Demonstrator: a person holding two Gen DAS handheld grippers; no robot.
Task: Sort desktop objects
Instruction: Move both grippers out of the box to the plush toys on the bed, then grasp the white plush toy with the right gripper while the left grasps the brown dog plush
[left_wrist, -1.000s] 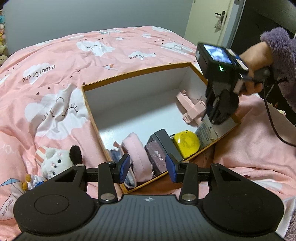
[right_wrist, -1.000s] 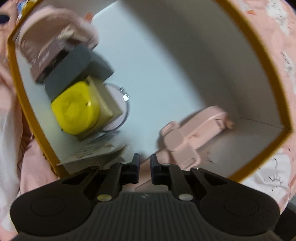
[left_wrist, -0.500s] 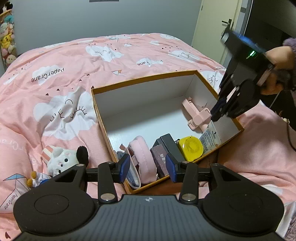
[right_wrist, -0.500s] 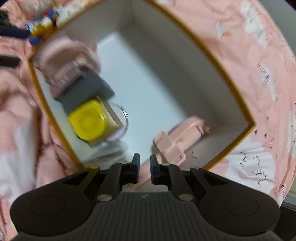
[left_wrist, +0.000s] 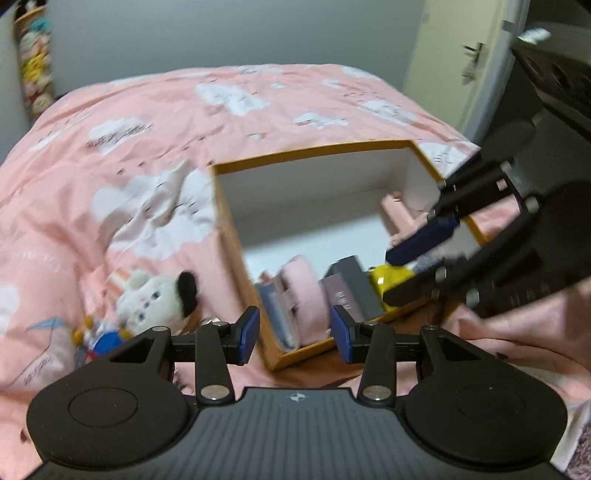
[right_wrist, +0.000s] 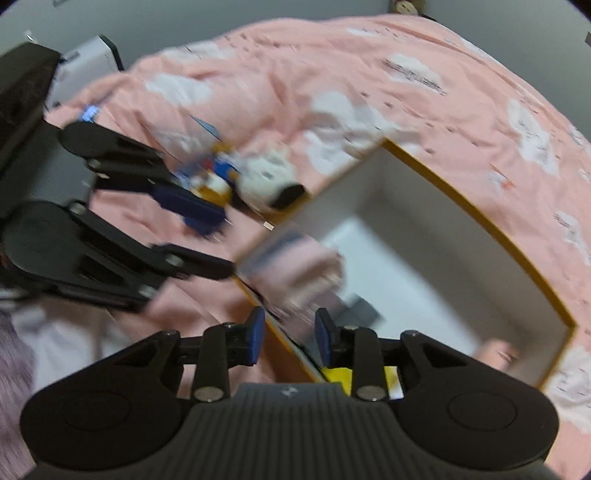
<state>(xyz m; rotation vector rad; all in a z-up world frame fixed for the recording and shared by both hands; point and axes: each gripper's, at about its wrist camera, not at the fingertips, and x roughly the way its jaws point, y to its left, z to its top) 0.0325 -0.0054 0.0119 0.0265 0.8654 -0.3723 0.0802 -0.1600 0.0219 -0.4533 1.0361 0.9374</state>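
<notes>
**Clerk:** Cardboard box (left_wrist: 221, 236), orange rim, white inside, on the pink bed (left_wrist: 147, 147). Contents along the near wall: pink padded item (left_wrist: 301, 291), grey block (left_wrist: 356, 284), yellow round item (left_wrist: 393, 277). By the far right wall: pink clip-like piece (left_wrist: 397, 216). All blurred, so the entries are rough.

**Checker:** And the right gripper (right_wrist: 288, 338)? A second ago it was low inside the box, nearly shut, right over that pink piece.

**Clerk:** Changed. It has lifted out and now sits above the box's near right corner. Its fingers have just been opening and stand apart with nothing between them. The pink piece lies in the box on its own.

**Checker:** So that entry counts as filed?

**Clerk:** In my judgement, yes: one more object in the box, and the right hand free for another.

**Checker:** Left gripper (left_wrist: 293, 336)?

**Clerk:** Fingers wide apart, empty, hovering over the box's near corner much as before.

**Checker:** Outstanding stock?

**Clerk:** White plush toy (left_wrist: 155, 299) with a black ear and a small blue-and-yellow figure (left_wrist: 99, 339), both on the bed just left of the box. Likely next, and nearest the left gripper.
</notes>
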